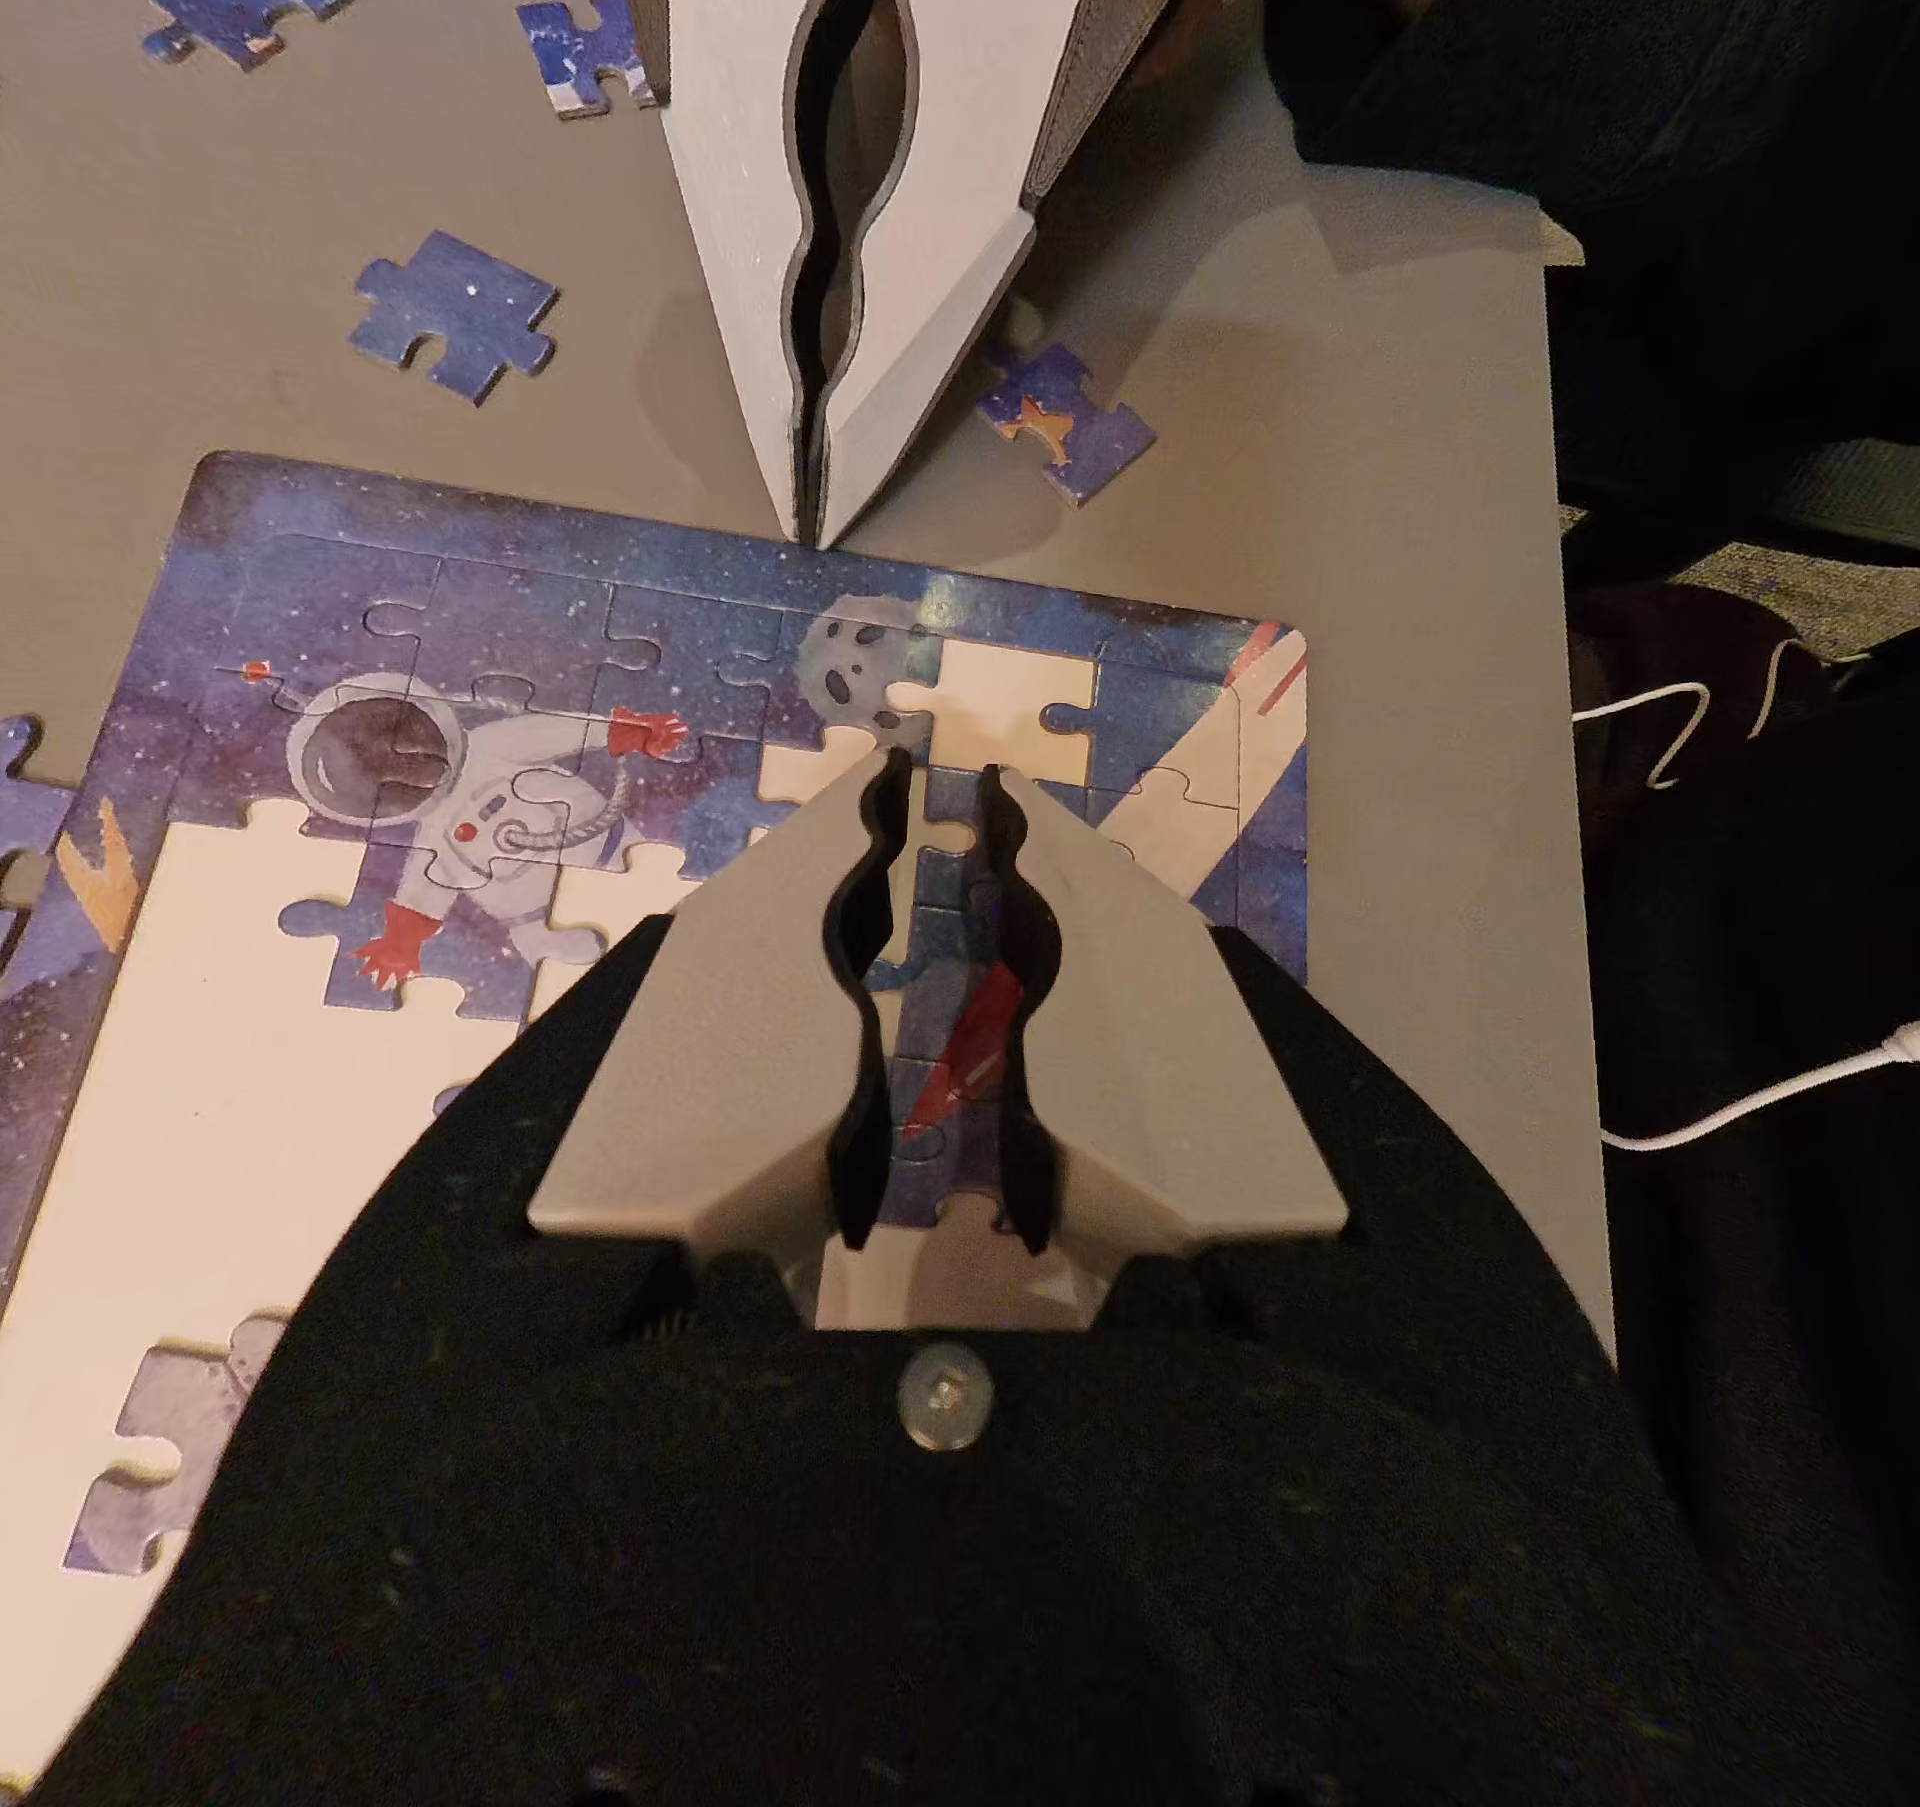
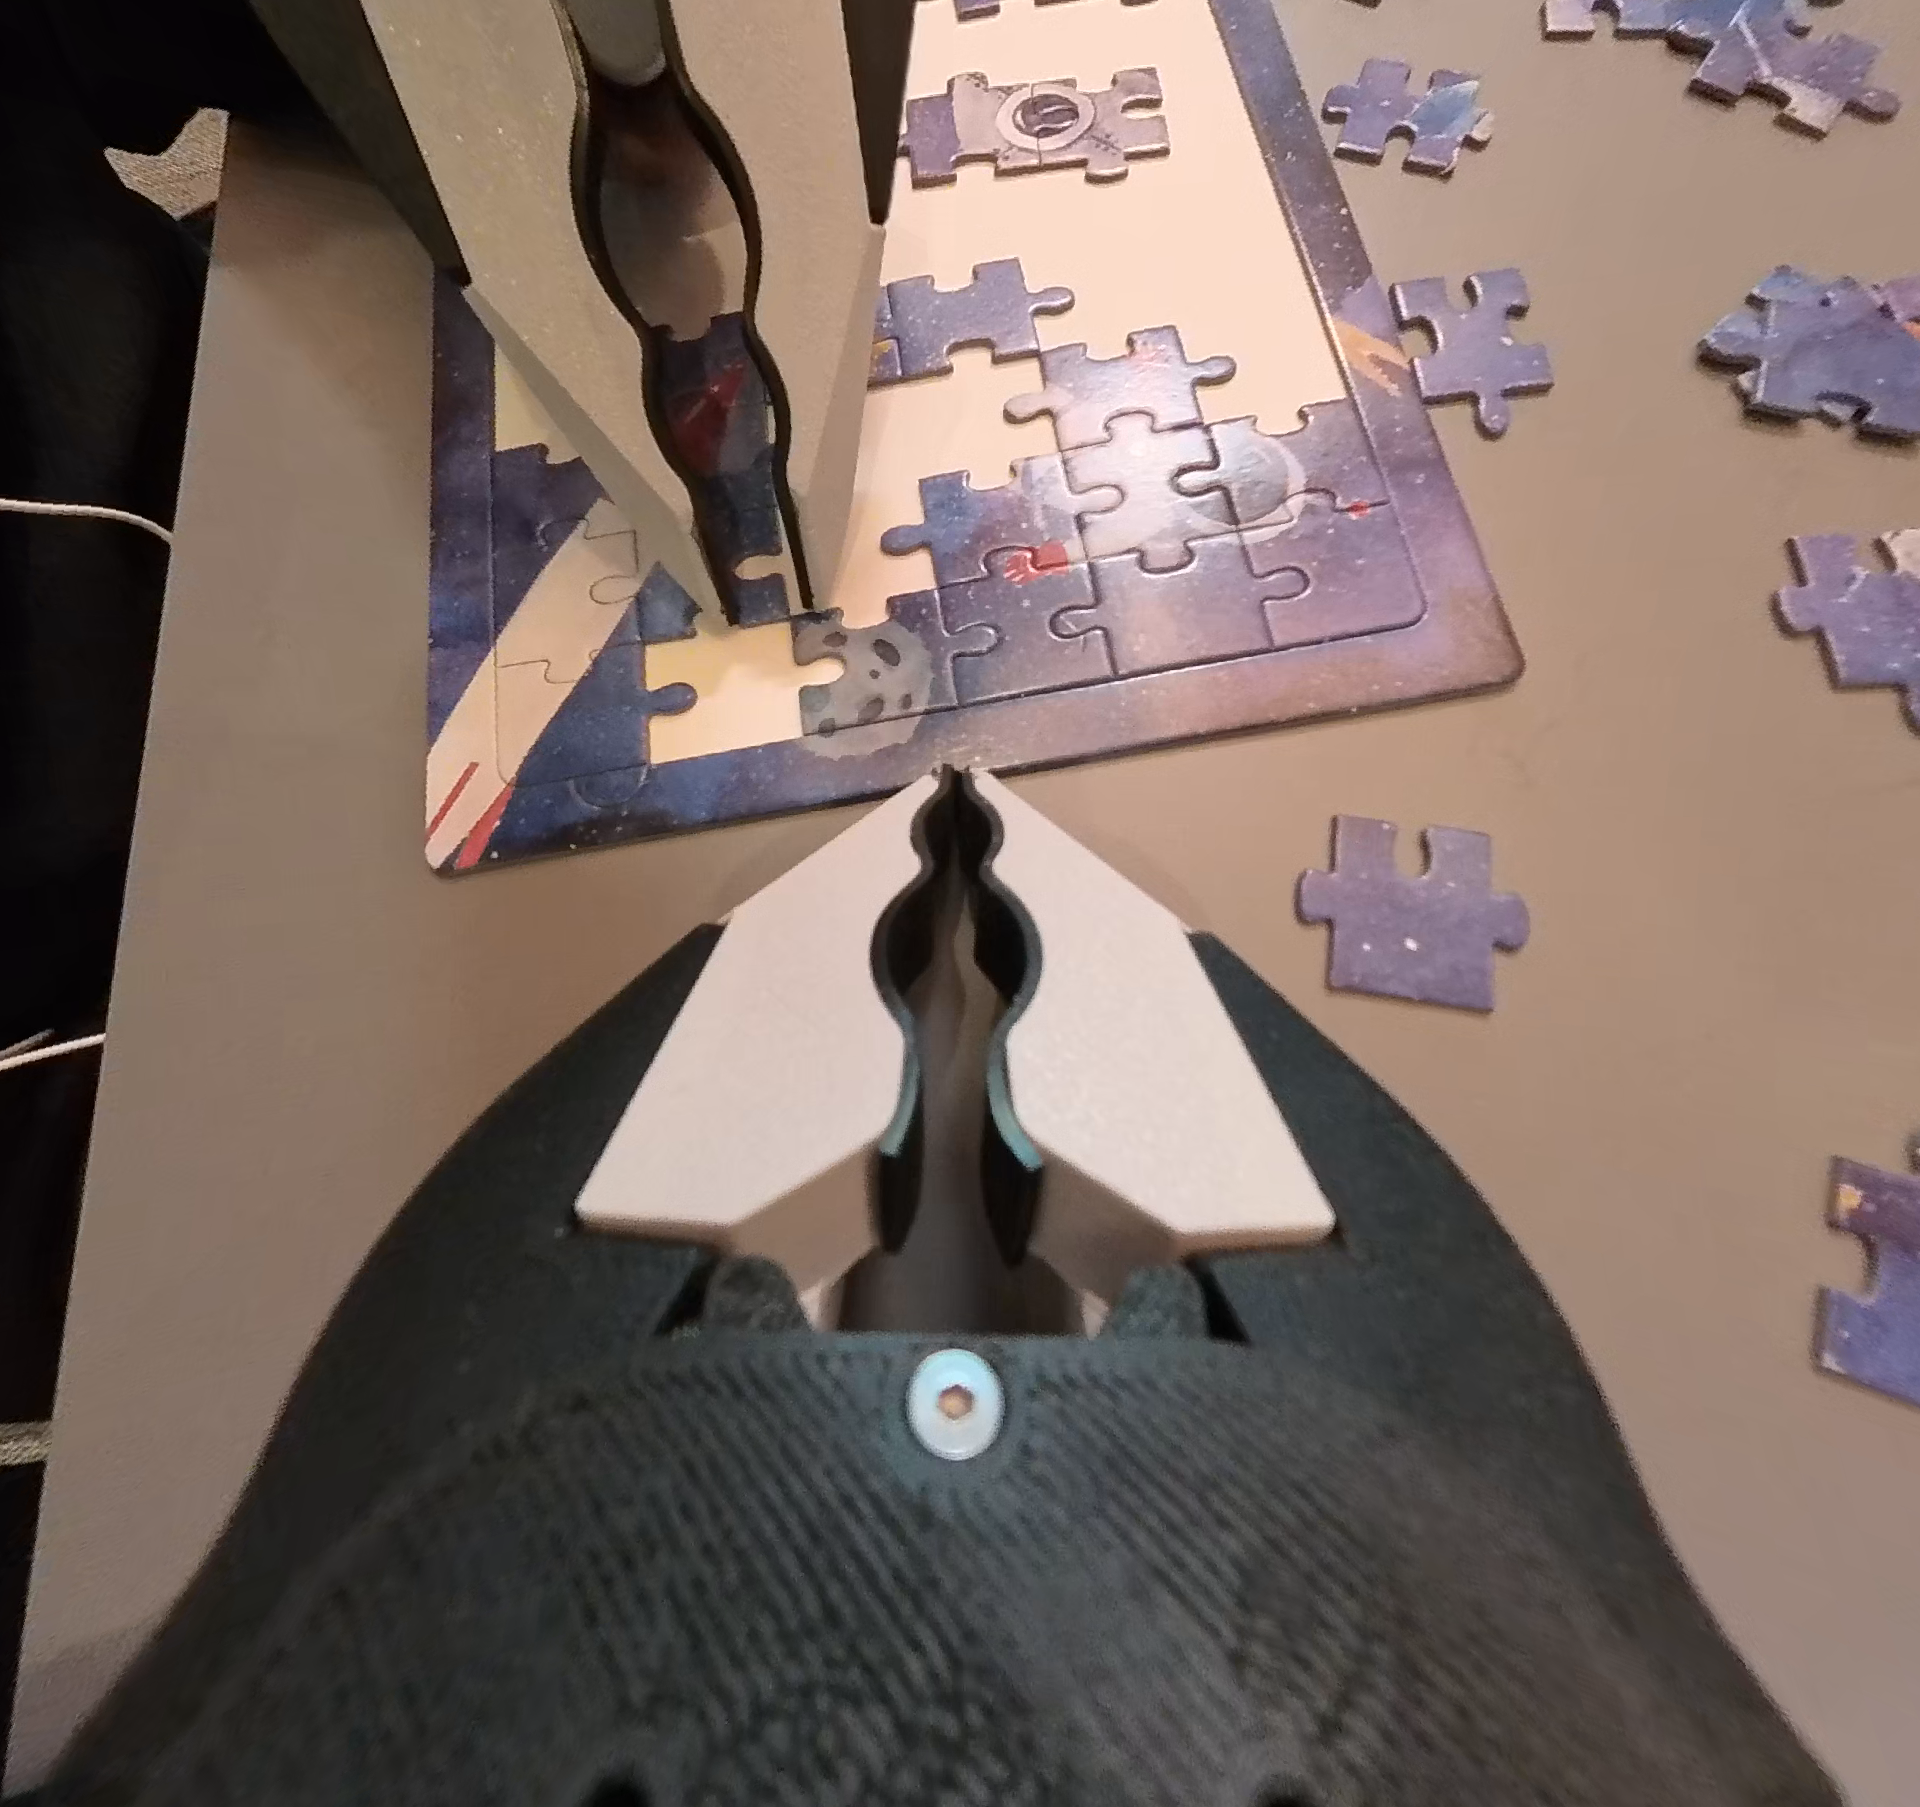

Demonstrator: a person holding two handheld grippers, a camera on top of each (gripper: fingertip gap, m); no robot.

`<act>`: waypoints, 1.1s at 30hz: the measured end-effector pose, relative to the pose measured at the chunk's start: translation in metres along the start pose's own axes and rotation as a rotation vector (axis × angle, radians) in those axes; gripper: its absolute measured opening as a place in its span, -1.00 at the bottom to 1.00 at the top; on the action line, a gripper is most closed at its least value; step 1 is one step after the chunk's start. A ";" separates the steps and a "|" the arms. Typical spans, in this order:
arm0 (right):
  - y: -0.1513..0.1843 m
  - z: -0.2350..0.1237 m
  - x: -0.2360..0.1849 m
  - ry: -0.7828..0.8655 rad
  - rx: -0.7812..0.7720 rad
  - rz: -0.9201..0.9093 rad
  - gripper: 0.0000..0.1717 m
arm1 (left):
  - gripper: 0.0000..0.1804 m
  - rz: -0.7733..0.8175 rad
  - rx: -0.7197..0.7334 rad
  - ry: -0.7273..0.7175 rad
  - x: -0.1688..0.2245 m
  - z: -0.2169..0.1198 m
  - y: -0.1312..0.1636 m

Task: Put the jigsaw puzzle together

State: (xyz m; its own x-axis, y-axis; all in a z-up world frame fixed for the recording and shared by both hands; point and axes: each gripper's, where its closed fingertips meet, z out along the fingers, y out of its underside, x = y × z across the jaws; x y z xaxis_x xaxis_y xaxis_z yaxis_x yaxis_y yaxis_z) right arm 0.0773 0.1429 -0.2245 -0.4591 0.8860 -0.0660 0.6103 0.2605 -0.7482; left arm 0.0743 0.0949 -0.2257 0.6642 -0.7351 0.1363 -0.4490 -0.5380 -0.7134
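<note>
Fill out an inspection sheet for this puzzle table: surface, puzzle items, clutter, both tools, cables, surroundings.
Surface: plain grey-brown table.
Puzzle items: space-themed puzzle board, partly filled, cream gaps showing; an astronaut picture is assembled. A dark blue puzzle piece stands between the left tool's fingers beside an open slot.
Clutter: loose blue pieces scattered off the board; nothing else seen.
Tools: left tool low over the board, fingers slightly apart, closed on that piece. Right tool shut, nothing between its fingers, tips at the board's edge.
Cables: white cable off the table edge.
Surroundings: dark sleeve; dim floor beyond.
</note>
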 end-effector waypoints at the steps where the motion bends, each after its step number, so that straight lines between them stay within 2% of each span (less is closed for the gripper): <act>1: -0.002 -0.001 0.000 0.003 0.009 -0.003 -1.00 | -0.87 0.001 0.001 0.000 0.000 0.000 0.000; 6: -0.015 -0.001 -0.005 0.006 0.061 -0.035 -1.00 | -0.87 -0.002 0.001 0.003 0.000 0.000 0.000; 11: -0.012 0.011 -0.007 0.010 0.016 -0.047 -1.00 | -0.87 -0.002 0.000 0.001 0.000 0.000 0.000; 23: -0.016 0.014 -0.003 0.091 -0.006 -0.094 -1.00 | -0.87 -0.002 -0.001 -0.001 0.000 0.000 0.000; 28: -0.019 0.020 -0.015 0.012 0.011 -0.081 -1.00 | -0.87 -0.004 -0.001 0.000 0.000 0.001 0.000; 30: -0.020 0.021 -0.009 0.044 0.017 -0.070 -1.00 | -0.87 -0.006 0.000 0.001 0.000 0.001 0.000; 33: -0.021 0.019 0.014 0.175 0.016 -0.041 -1.00 | -0.87 -0.008 -0.001 0.003 0.000 0.001 0.000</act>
State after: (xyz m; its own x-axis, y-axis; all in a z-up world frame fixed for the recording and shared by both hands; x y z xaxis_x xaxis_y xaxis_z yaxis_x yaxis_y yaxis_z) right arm 0.0457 0.1429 -0.2224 -0.3632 0.9283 0.0797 0.5820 0.2929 -0.7586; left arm 0.0745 0.0953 -0.2261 0.6661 -0.7319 0.1440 -0.4441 -0.5442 -0.7118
